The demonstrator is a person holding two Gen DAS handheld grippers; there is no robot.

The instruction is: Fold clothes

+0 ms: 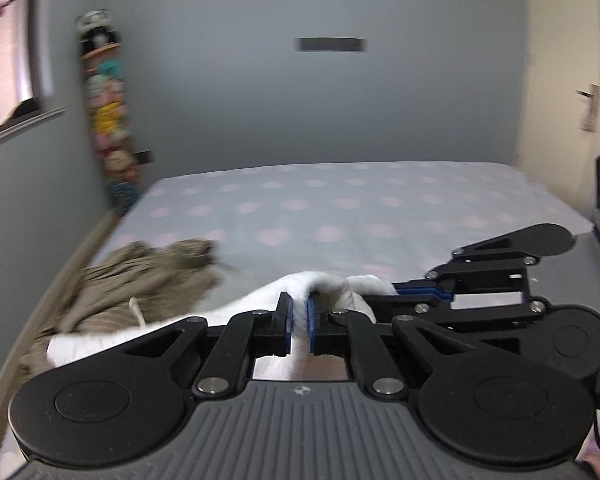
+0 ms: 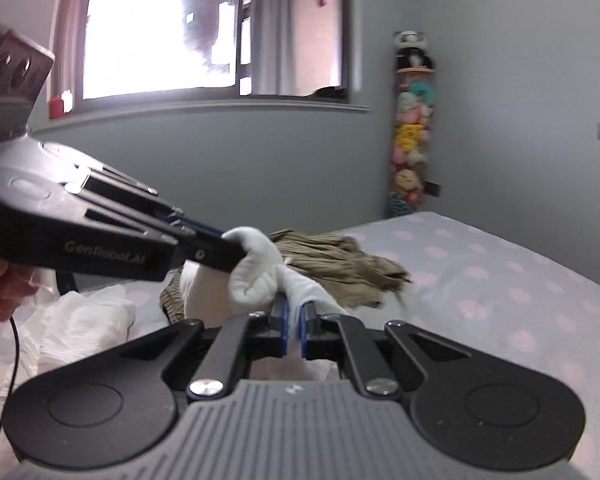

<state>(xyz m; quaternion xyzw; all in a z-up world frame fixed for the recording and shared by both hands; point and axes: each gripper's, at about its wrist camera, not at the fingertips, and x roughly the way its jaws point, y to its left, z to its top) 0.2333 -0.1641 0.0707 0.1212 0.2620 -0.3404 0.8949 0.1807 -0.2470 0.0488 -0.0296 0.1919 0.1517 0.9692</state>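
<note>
The scene is a small bedroom with grey walls, and the work surface is a bed (image 1: 340,208) covered by a sheet with pale pink dots. Both grippers hold the same white garment (image 2: 256,276) above the near edge of the bed. The left gripper (image 1: 299,322) has its blue pads pressed together on a fold of the white cloth, and the right gripper (image 2: 295,326) pinches another fold just beside it, so the two grips are very near each other. This closeness is the main risk, I think: if the hands pull apart too fast, the thin pinch of cloth may slip out of one gripper, and the garment would drop in a heap. A second risk is the crumpled brown garment (image 1: 148,280) that lies just behind on the bed; the white cloth could drag over it and catch it. More white fabric (image 2: 80,320) lies loose on the left side and may tangle too.
</note>
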